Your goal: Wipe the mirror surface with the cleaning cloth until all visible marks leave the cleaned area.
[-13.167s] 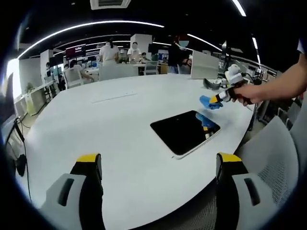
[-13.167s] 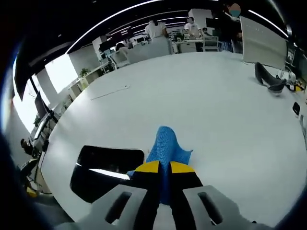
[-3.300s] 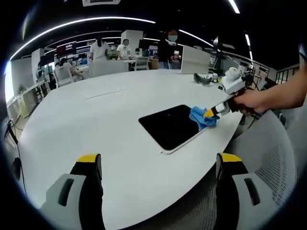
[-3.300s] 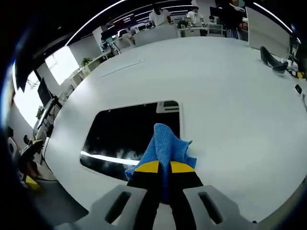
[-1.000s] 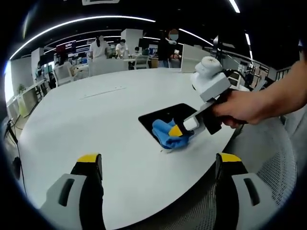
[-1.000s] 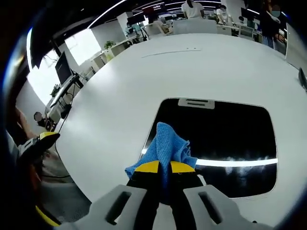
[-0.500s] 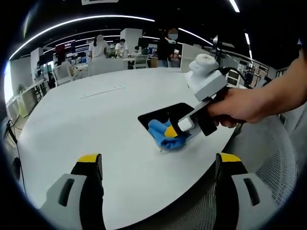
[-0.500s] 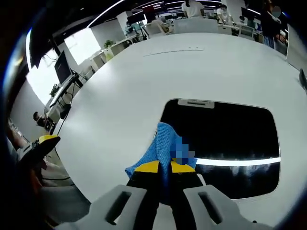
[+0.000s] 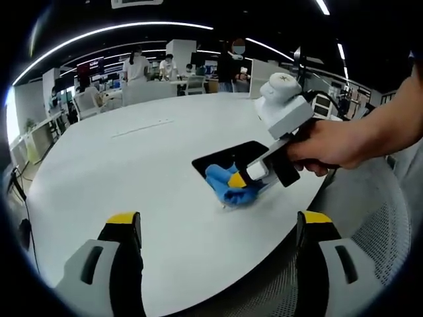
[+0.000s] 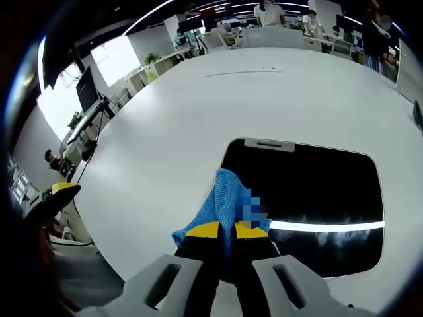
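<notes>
You are at a broad white worktop in an open office. Your right hand-held gripper is clamped on the blue cleaning cloth, which is pressed on the mirror at its near left corner. The dark mirror lies flat, its long axis running across the right gripper view. Marks are hard to judge. Your left hand-held gripper hangs with jaws wide apart.

- A broad white oval surface spreads across an open office.
- Beyond its far edge stand desks and chairs with several people at them.
- Long curved light strips cross the dark ceiling above the surface.
- A bright window glows beyond the surface's left edge.
- A grey mesh chair sits by its near edge.
</notes>
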### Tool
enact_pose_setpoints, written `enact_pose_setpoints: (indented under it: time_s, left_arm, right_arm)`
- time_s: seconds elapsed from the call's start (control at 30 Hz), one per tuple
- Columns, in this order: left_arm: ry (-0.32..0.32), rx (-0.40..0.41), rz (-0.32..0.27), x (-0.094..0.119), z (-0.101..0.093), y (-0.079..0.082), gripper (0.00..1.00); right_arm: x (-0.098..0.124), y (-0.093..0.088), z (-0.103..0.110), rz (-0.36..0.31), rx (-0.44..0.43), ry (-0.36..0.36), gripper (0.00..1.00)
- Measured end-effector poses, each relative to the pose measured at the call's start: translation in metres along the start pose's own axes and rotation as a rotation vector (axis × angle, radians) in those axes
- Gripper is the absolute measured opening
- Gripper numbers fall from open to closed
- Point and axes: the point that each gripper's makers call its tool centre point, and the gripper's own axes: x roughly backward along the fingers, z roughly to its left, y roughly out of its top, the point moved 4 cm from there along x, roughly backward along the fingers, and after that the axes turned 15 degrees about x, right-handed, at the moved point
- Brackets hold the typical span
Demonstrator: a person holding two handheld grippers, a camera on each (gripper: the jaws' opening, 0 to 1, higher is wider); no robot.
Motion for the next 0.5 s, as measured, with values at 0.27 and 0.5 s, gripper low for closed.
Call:
enact_pose_setpoints:
  time_s: [0.27, 0.5]
  left_arm:
    - [0.003, -0.001, -0.003, -0.001, 0.001, 0.000, 0.97]
    - [0.007, 0.001, -0.003, 0.000, 0.002, -0.001, 0.97]
  right_arm:
    - [-0.009, 0.010, -0.007, -0.002, 0.006, 0.001, 0.01]
    - [-0.020, 0.024, -0.016, -0.005, 0.017, -0.006, 0.01]
